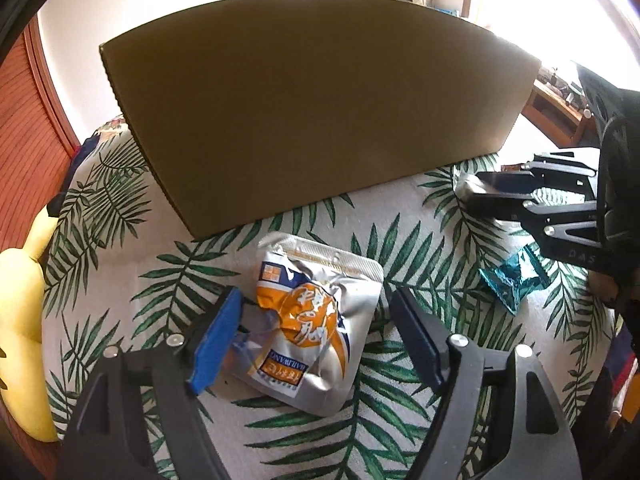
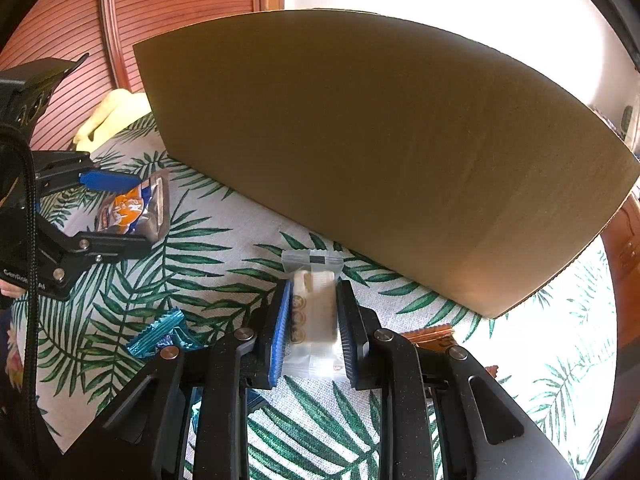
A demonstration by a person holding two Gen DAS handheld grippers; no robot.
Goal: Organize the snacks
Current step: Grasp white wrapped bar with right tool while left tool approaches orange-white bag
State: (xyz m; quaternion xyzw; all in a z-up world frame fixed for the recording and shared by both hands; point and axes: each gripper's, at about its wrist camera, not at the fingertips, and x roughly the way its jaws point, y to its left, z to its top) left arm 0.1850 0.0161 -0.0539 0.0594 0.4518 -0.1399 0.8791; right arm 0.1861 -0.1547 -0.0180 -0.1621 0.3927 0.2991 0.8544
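A silver and orange snack pouch [image 1: 316, 328] lies on the leaf-print cloth in front of a tall cardboard box [image 1: 320, 108]. My left gripper [image 1: 316, 304] is open, its fingers on either side of the pouch; the left blue pad touches the pouch's edge. In the right wrist view my right gripper [image 2: 314, 292] is shut on a clear-wrapped white snack bar [image 2: 314, 312], close to the box wall [image 2: 380, 160]. The pouch [image 2: 132, 208] and left gripper [image 2: 116, 208] show at left there. The right gripper [image 1: 476, 192] shows at right in the left wrist view.
A teal candy wrapper [image 1: 512, 280] lies at right, also in the right wrist view [image 2: 160, 332]. An orange-brown wrapper [image 2: 432, 338] lies by my right finger. A yellow plush [image 1: 24, 300] sits at the table's left edge. Wooden furniture stands behind.
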